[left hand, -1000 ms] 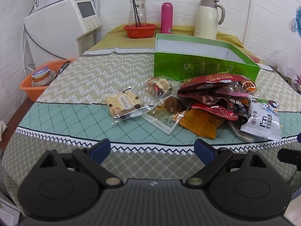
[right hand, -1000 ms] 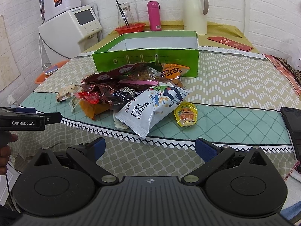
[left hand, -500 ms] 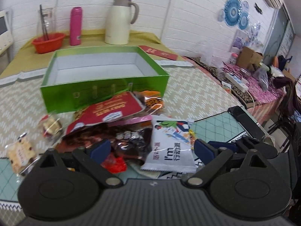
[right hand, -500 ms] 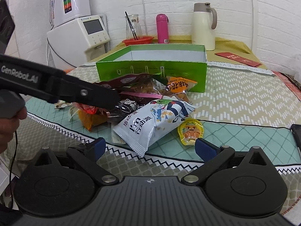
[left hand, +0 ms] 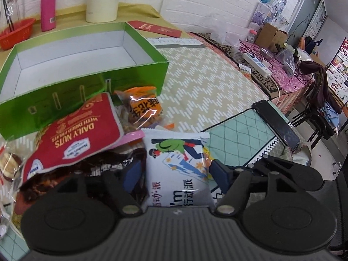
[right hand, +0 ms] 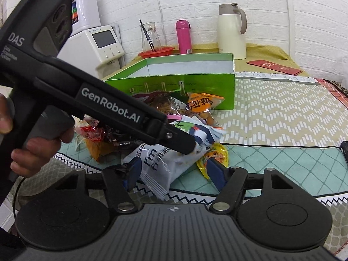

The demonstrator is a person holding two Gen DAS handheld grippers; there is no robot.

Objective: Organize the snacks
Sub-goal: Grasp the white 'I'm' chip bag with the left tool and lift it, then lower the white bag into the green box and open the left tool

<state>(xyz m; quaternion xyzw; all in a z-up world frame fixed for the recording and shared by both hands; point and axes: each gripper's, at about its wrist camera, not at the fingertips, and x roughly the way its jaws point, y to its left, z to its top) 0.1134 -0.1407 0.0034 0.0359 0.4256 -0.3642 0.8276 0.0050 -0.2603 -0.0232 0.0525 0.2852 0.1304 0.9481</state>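
1. Nearest, at the left gripper (left hand: 176,171): jaws partway in, having just been closing, with the white snack packet (left hand: 178,163) between them. Blue pads sit against its two long edges and the film buckles in the right wrist view, so it reads as a grip just taken.
2. Lies straight ahead of those tongs, long axis along their pointing line, cartoon-figure end aimed away, lettered end back under the camera.
3. Rests at the near right edge of the snack heap on the patterned tablecloth (left hand: 206,82), just beside a yellow jelly cup (right hand: 215,152).
4. Right gripper (right hand: 174,171): wide open, holding nothing, hovering by the packet's crimped near end. Left clearly the nearer hand.
5. Farther on: red Daily Nuts pouch (left hand: 74,134) and orange packet (left hand: 143,106), lying against the box's front wall.
6. Beyond, past the packet's far end: green box (left hand: 87,87), open-topped and empty. Likely calls for a lift over that wall, along the same axis.
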